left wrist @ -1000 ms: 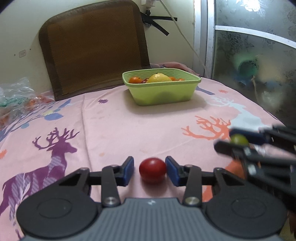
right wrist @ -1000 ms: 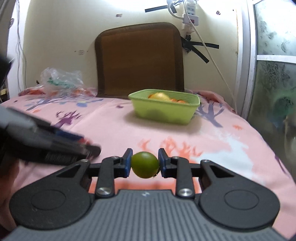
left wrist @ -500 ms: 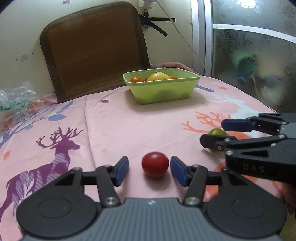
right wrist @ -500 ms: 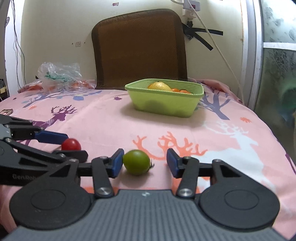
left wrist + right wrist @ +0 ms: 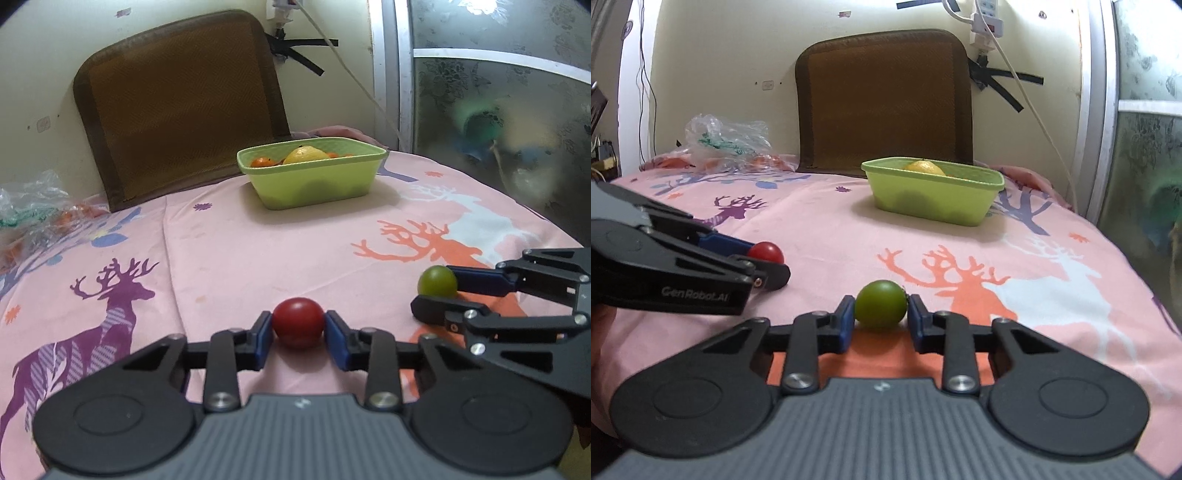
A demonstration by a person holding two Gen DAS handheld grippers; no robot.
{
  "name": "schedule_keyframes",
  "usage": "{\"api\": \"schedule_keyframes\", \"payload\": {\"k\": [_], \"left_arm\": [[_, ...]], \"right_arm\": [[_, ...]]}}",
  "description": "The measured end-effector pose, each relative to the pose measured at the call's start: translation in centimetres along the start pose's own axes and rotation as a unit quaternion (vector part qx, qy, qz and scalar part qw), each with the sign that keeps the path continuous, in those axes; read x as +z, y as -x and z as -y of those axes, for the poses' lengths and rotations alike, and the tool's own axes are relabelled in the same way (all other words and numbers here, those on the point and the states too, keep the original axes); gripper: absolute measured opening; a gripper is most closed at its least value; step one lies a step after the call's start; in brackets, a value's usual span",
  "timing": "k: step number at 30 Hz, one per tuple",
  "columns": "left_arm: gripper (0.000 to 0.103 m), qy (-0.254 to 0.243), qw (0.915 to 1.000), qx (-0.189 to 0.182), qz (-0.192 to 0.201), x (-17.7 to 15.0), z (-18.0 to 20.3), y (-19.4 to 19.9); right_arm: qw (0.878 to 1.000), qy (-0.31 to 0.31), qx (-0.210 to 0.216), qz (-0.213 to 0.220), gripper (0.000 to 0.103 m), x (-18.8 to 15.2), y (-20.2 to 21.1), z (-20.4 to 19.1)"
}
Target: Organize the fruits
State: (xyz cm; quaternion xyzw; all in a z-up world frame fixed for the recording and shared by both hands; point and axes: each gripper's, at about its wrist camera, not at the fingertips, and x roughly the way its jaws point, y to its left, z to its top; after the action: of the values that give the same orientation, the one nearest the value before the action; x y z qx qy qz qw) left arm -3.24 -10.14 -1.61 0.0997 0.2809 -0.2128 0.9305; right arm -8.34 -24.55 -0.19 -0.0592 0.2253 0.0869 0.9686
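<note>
A small red fruit [image 5: 298, 322] sits low over the pink deer-print cloth [image 5: 229, 258], and my left gripper [image 5: 298, 334] is shut on it with both blue pads against its sides. Beside it on the right, my right gripper [image 5: 881, 314] is shut on a small green fruit [image 5: 881, 308]. Each view shows the other gripper too: the green fruit [image 5: 437, 281] at right, the red fruit [image 5: 765, 252] at left. A lime-green tub [image 5: 314, 181] holding a yellow fruit [image 5: 305, 154] and small orange ones stands farther back.
A brown cushion [image 5: 177, 107] leans on the wall behind the tub [image 5: 932, 195]. A crumpled clear plastic bag [image 5: 726, 142] lies at the back left. A frosted glass door [image 5: 498, 110] lines the right side. A white cable [image 5: 1027, 92] hangs down the wall.
Both grippers were open around their fruits half a second ago and have now shut on them. One second ago the right gripper held the green fruit, then it opened.
</note>
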Motion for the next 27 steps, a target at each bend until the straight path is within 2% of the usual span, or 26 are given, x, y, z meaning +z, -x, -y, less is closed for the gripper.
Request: {"api": "schedule_keyframes", "payload": {"k": [9,15,20,27], "left_arm": [[0.031,0.003,0.9999,-0.009,0.006,2.0,0.0,-1.3],[0.031,0.007,0.9999,-0.010,0.002,3.9,0.0,-3.1],[0.031,0.003,0.9999,-0.015,-0.008,4.0,0.7,-4.0],[0.033,-0.004,0.9998,-0.011,-0.015,4.0,1.0,-4.5]], "right_arm": [[1.000,-0.014,-0.006,0.003,0.032,1.4,-1.3,1.5],[1.000,0.005,-0.009,-0.005,0.033,2.5,-2.7,2.3],[1.000,0.011,-0.005,-0.024,0.033,2.7,-3.7,2.7],[0.999,-0.019,0.014,-0.037,0.035,2.7,-3.8,3.4]]}}
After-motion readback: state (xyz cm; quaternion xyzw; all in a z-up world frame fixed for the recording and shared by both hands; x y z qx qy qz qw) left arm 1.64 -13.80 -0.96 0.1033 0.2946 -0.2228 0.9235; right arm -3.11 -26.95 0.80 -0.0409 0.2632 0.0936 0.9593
